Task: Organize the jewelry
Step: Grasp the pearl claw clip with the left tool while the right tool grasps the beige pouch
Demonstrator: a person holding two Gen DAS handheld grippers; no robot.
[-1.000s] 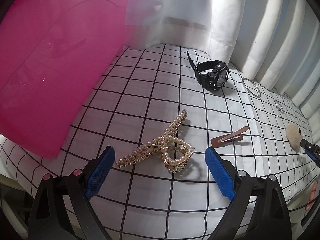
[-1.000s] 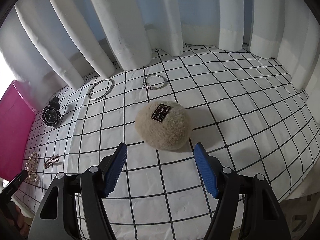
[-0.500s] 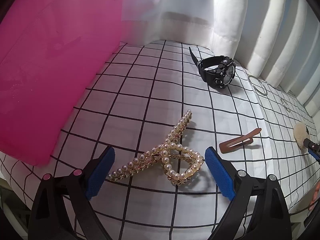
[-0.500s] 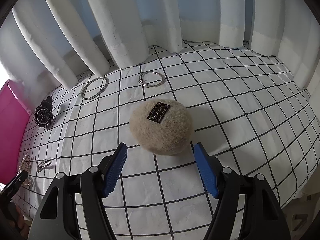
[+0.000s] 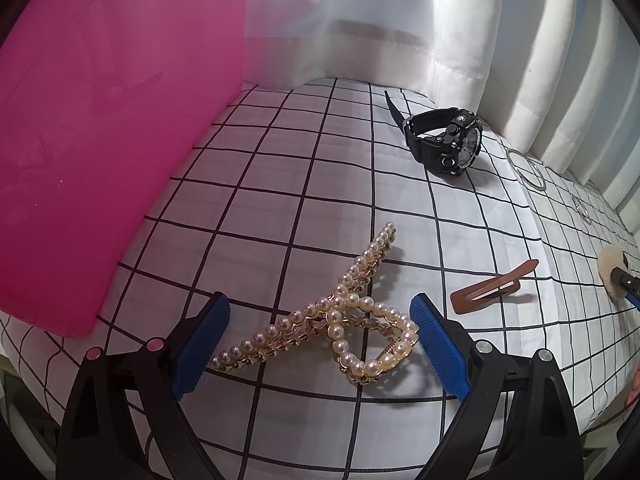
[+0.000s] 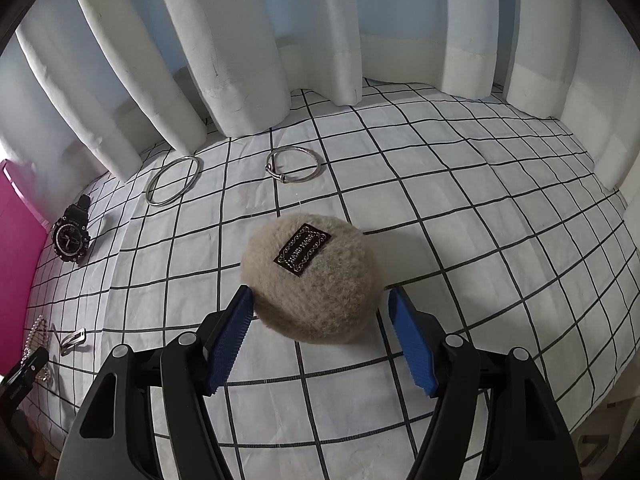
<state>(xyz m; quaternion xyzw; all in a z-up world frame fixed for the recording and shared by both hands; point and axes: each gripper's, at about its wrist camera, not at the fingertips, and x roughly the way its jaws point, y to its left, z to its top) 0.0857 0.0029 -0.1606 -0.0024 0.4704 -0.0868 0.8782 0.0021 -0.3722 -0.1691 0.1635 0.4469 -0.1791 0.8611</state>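
Note:
A pearl hair claw [image 5: 352, 320] lies on the checked cloth between the open blue pads of my left gripper [image 5: 320, 344]; the pads do not touch it. A pink box [image 5: 100, 128] stands at the left. A brown hair clip [image 5: 492, 288], a black watch [image 5: 444, 144] and a silver bangle [image 5: 528, 172] lie beyond. In the right wrist view a fuzzy beige round pouch [image 6: 312, 276] with a dark label sits between the open pads of my right gripper [image 6: 320, 336], its near side inside the gap. Two silver bangles [image 6: 172, 180] [image 6: 294, 166] lie behind it.
White curtains [image 6: 248, 60] hang along the back of the table. The watch [image 6: 72, 236], the hair clip [image 6: 74, 336] and the pink box [image 6: 16, 264] show at the left of the right wrist view. The cloth's front edge drops off just below both grippers.
Both grippers have moved forward. The pearl claw now lies between the left pads, and the fuzzy pouch has come between the right pads. Nothing has been gripped.

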